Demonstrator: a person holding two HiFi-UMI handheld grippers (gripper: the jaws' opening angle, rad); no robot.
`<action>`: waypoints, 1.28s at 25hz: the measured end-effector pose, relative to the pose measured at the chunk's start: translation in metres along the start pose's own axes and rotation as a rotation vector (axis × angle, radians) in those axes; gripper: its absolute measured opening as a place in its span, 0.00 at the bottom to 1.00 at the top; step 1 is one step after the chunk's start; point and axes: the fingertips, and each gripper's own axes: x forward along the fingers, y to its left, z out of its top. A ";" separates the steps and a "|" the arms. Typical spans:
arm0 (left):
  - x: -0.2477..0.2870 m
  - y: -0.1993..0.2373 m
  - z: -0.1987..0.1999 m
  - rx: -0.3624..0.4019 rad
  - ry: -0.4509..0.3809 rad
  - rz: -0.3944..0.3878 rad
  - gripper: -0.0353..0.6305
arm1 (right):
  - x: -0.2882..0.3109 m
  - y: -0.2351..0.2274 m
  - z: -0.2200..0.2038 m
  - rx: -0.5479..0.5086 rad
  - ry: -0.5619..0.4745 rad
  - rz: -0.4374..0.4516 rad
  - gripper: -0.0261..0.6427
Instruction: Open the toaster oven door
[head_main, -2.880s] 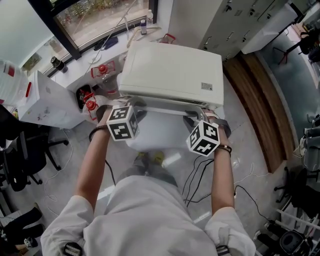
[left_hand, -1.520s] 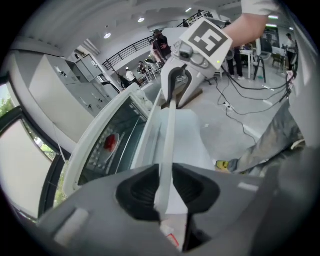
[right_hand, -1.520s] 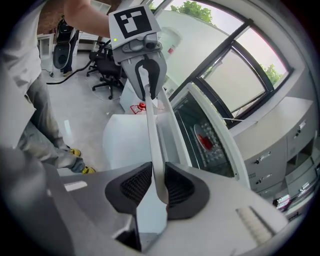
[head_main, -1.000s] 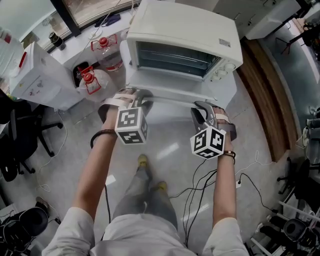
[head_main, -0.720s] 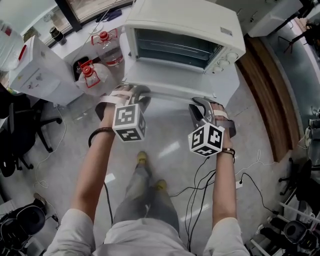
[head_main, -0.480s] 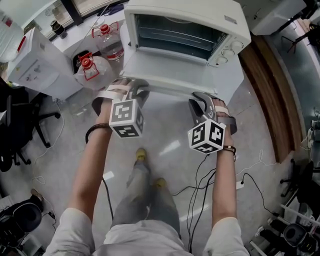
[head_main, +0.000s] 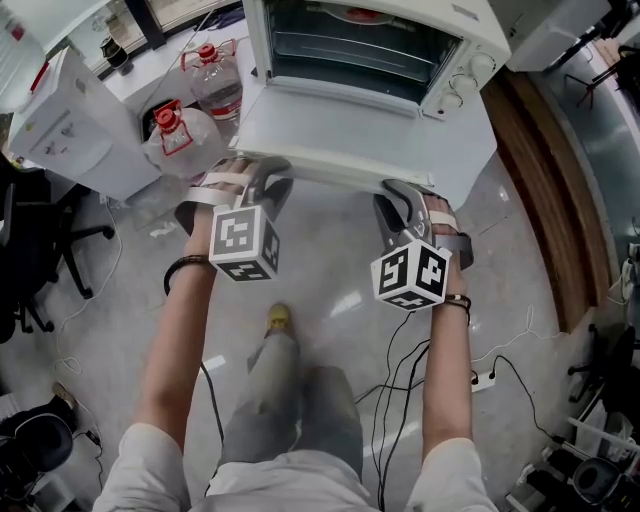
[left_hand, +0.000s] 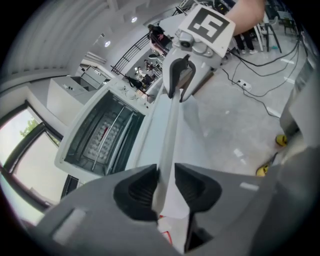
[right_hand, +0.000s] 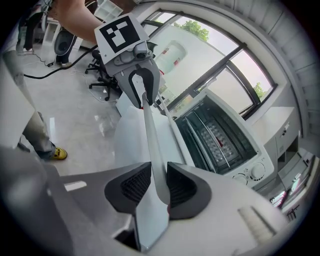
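Observation:
The white toaster oven (head_main: 455, 35) stands with its door (head_main: 340, 135) folded down flat, the racks inside (left_hand: 102, 135) showing. Along the door's front edge runs the handle bar (head_main: 330, 183). My left gripper (head_main: 262, 182) is at the bar's left end. Its jaws are opening: the bar (left_hand: 169, 135) lies between them, against one pad, with a gap at the other. The left gripper (left_hand: 166, 182) also appears in the right gripper view (right_hand: 142, 85). My right gripper (head_main: 400, 200) is shut on the bar's right end, both pads of the right gripper (right_hand: 156, 182) pressing on the bar (right_hand: 150, 135).
Two water bottles with red caps (head_main: 180, 130) stand on the floor left of the oven, beside a white box (head_main: 60, 120). A black office chair (head_main: 40, 260) is further left. Cables (head_main: 400, 350) trail over the floor at the right. My leg and yellow shoe (head_main: 278, 318) are below the door.
The oven door has come down to lie flat, and both grippers have moved down and towards me with its handle. More of the oven's inside shows.

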 end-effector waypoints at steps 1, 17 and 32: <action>0.002 -0.003 -0.001 0.002 0.000 0.010 0.21 | 0.002 0.003 -0.002 -0.003 -0.005 -0.006 0.16; 0.027 -0.040 -0.014 0.010 -0.034 0.123 0.26 | 0.019 0.038 -0.020 -0.034 -0.053 -0.104 0.16; 0.043 -0.054 -0.021 0.013 -0.056 0.182 0.30 | 0.031 0.049 -0.028 -0.014 -0.093 -0.156 0.16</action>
